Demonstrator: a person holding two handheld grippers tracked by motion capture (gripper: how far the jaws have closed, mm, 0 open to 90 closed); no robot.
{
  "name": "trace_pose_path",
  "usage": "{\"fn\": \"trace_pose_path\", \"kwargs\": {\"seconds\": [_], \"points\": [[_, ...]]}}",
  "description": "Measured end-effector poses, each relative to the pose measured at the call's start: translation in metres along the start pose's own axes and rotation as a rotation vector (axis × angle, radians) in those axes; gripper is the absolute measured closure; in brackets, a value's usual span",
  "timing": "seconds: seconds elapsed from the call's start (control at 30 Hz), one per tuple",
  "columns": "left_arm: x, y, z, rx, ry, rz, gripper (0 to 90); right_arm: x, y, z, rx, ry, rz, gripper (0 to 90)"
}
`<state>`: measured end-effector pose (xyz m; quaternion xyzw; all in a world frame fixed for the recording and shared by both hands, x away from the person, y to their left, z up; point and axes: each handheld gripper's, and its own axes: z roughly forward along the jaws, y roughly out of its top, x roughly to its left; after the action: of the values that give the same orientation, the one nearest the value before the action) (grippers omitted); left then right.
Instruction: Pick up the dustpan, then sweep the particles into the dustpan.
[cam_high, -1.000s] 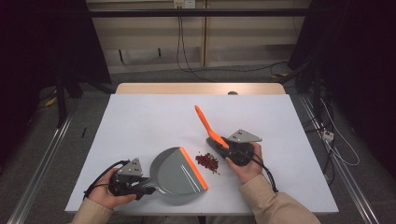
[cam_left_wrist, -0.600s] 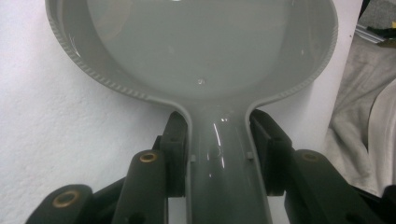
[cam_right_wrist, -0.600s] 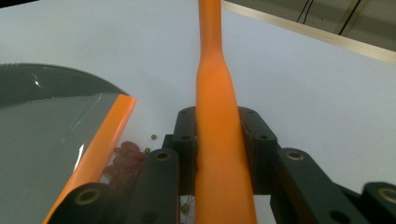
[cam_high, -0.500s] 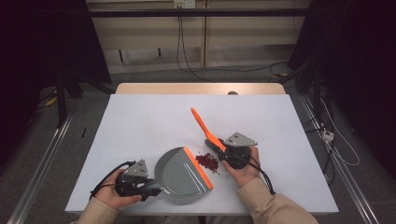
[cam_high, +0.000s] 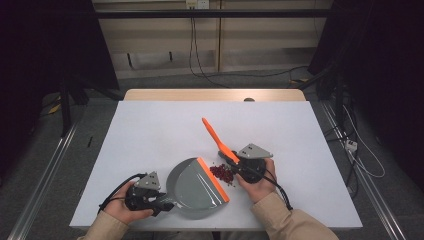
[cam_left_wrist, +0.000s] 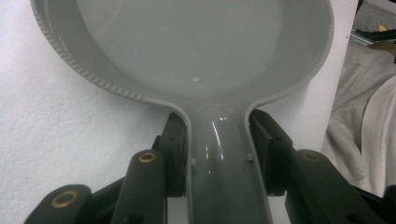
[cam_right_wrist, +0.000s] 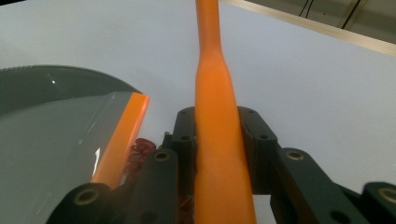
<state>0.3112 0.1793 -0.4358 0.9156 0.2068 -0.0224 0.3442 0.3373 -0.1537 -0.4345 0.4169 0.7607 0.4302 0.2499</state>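
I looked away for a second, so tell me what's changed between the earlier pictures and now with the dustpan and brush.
The orange-handled brush in the right gripper has swung so its handle leans further left, and the gripper has drawn nearer the person. The small dark red bits now sit closer to the orange lip of the grey plastic dustpan. The left gripper still clamps the dustpan's handle, roughly where it was.

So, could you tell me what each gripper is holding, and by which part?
The left gripper clamps the grey dustpan by its handle neck. The right gripper clamps the orange brush by its handle.
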Motion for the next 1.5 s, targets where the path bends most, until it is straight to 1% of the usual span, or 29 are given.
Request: {"fn": "trace_pose_path", "kwargs": {"seconds": [0.03,0.07,0.2,0.23,0.27,0.43,0.47,0.57,0.73,0.83,0.9,0.93,1.0,1.03,1.07,1.1,1.17,1.2,1.23,1.27,1.3,1.37,1.4,1.43,1.5], "points": [[0.000,0.000,-0.001,0.007,0.009,0.001,61.8,0.001,0.000,0.000,0.000,-0.001,0.000,71.0],[0.000,0.000,0.000,-0.008,-0.004,-0.002,61.8,0.001,0.000,0.000,0.001,-0.003,0.001,71.0],[0.000,-0.001,0.000,-0.012,-0.001,-0.004,61.6,0.004,-0.001,0.000,0.001,-0.005,0.000,70.9],[0.000,0.000,0.000,-0.010,0.000,-0.004,61.6,0.004,-0.001,0.000,0.001,-0.006,0.002,70.9],[0.000,0.000,-0.001,0.002,0.012,-0.001,61.6,0.005,-0.001,0.000,0.001,-0.008,0.003,70.8],[-0.001,0.000,-0.001,0.002,0.013,-0.003,61.8,0.009,-0.001,-0.001,0.001,-0.009,0.017,70.8],[0.000,0.000,-0.001,-0.008,0.004,-0.005,61.8,0.010,-0.001,0.000,0.002,-0.008,0.016,70.8],[0.000,0.001,-0.001,-0.002,-0.002,0.002,61.7,0.014,-0.001,-0.001,0.001,-0.002,0.026,70.8],[-0.001,0.001,0.000,-0.002,-0.003,-0.008,61.8,0.018,-0.002,0.000,-0.004,-0.007,0.032,70.7],[-0.001,0.001,0.000,-0.003,-0.005,-0.012,61.8,0.019,-0.003,0.000,-0.011,-0.016,0.043,70.7],[-0.002,0.002,0.000,0.008,0.004,-0.012,61.8,0.021,-0.004,-0.001,-0.016,-0.021,0.045,70.6],[-0.002,0.002,0.001,-0.001,-0.006,-0.017,61.8,0.022,-0.004,0.000,-0.016,-0.020,0.050,70.5],[-0.002,0.003,0.001,-0.002,-0.009,-0.009,61.8,0.024,-0.004,-0.001,-0.018,-0.023,0.048,70.5],[-0.003,0.004,0.001,0.006,0.001,-0.009,61.8,0.025,-0.004,-0.001,-0.018,-0.021,0.049,70.5],[-0.003,0.004,0.002,-0.001,-0.012,-0.009,62.0,0.026,-0.005,-0.001,-0.021,-0.020,0.047,70.4],[-0.004,0.006,0.003,0.015,-0.007,0.001,62.0,0.027,-0.005,0.000,-0.022,-0.023,0.048,70.4],[-0.006,0.007,0.005,0.012,-0.025,-0.001,62.0,0.029,-0.005,0.000,-0.021,-0.022,0.045,70.3],[-0.007,0.008,0.006,0.015,-0.021,-0.008,62.0,0.029,-0.005,0.000,-0.021,-0.025,0.048,70.3],[-0.007,0.009,0.007,0.015,-0.030,0.001,62.1,0.030,-0.005,0.001,-0.021,-0.017,0.048,70.3],[-0.008,0.009,0.007,0.021,-0.017,-0.005,62.0,0.031,-0.005,0.000,-0.021,-0.016,0.049,70.3],[-0.008,0.009,0.007,0.014,-0.020,-0.011,62.1,0.032,-0.005,0.000,-0.021,-0.019,0.052,70.2],[-0.008,0.010,0.007,0.015,-0.015,-0.016,62.2,0.033,-0.005,0.000,-0.025,-0.006,0.062,70.3],[-0.008,0.009,0.007,0.009,-0.027,-0.018,62.2,0.034,-0.005,0.000,-0.029,-0.002,0.068,70.3],[-0.008,0.010,0.008,0.013,-0.026,-0.012,62.3,0.036,-0.005,0.000,-0.027,0.009,0.078,70.3],[-0.008,0.010,0.009,0.011,-0.027,-0.022,62.3,0.040,-0.005,0.000,-0.031,0.009,0.070,70.2]]}}
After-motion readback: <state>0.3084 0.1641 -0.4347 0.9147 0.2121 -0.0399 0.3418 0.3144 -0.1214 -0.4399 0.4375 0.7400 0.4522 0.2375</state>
